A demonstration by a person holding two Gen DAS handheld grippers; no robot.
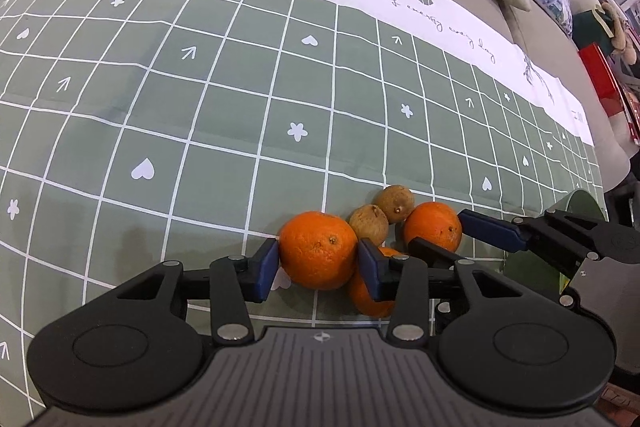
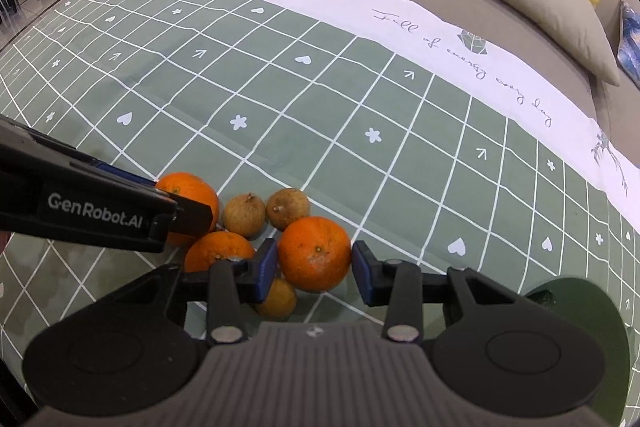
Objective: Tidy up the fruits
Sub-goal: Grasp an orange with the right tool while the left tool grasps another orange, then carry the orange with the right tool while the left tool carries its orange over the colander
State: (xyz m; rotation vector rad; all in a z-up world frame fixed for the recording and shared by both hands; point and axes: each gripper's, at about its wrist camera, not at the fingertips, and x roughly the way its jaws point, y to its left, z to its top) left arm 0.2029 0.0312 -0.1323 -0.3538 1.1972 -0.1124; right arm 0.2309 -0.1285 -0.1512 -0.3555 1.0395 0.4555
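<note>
I have two claws down in a little pile of fruit on the green checked tablecloth (image 1: pixel 200 115). My left claw (image 1: pixel 318 263) squeezes one orange (image 1: pixel 318 253). My right claw (image 2: pixel 314 261) squeezes another orange (image 2: pixel 314 255). Small brown longans (image 2: pixel 244 215) sit just behind. Next I think I lift both slowly and carry them to the green bowl (image 2: pixel 580 311) nearby, without bumping the others.

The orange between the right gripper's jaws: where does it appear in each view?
Left wrist view: the orange sits right of centre, at the right end of the fruit cluster.
Right wrist view: the same orange sits low, centred.
Shared landmark: the two brown round fruits just behind it.
</note>
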